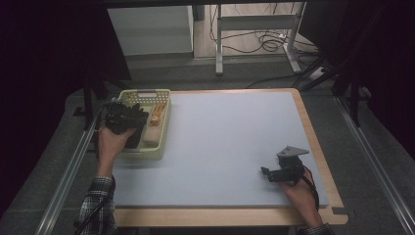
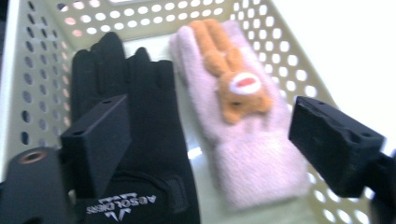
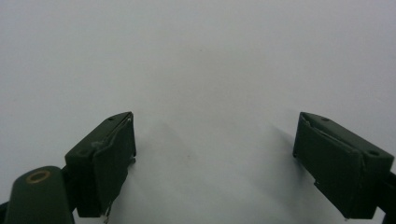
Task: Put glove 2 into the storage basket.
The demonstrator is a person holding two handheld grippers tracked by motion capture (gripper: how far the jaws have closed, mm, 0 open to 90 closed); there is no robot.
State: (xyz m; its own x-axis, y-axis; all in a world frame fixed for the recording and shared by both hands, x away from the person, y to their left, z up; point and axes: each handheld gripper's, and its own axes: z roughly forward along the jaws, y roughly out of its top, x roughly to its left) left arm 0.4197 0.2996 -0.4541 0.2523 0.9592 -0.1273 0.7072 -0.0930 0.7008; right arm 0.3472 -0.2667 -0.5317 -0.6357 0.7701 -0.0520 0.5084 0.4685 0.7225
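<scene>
A pale yellow perforated basket (image 1: 163, 128) (image 2: 299, 60) stands at the table's left edge. Inside it lie a black glove (image 2: 140, 135) with white lettering on its cuff and a pink fuzzy glove (image 2: 243, 154) (image 1: 155, 131) bearing an orange animal figure (image 2: 233, 88) (image 1: 155, 119). My left gripper (image 2: 210, 135) (image 1: 126, 117) hovers over the basket, open, its jaws wide apart above both gloves and gripping nothing. My right gripper (image 3: 215, 154) (image 1: 281, 172) rests low at the table's right front, open over bare surface.
The light grey table top (image 1: 230, 142) has a wooden rim (image 1: 318, 147). Dark floor, metal rails and a desk frame with cables (image 1: 259, 44) lie beyond the far edge.
</scene>
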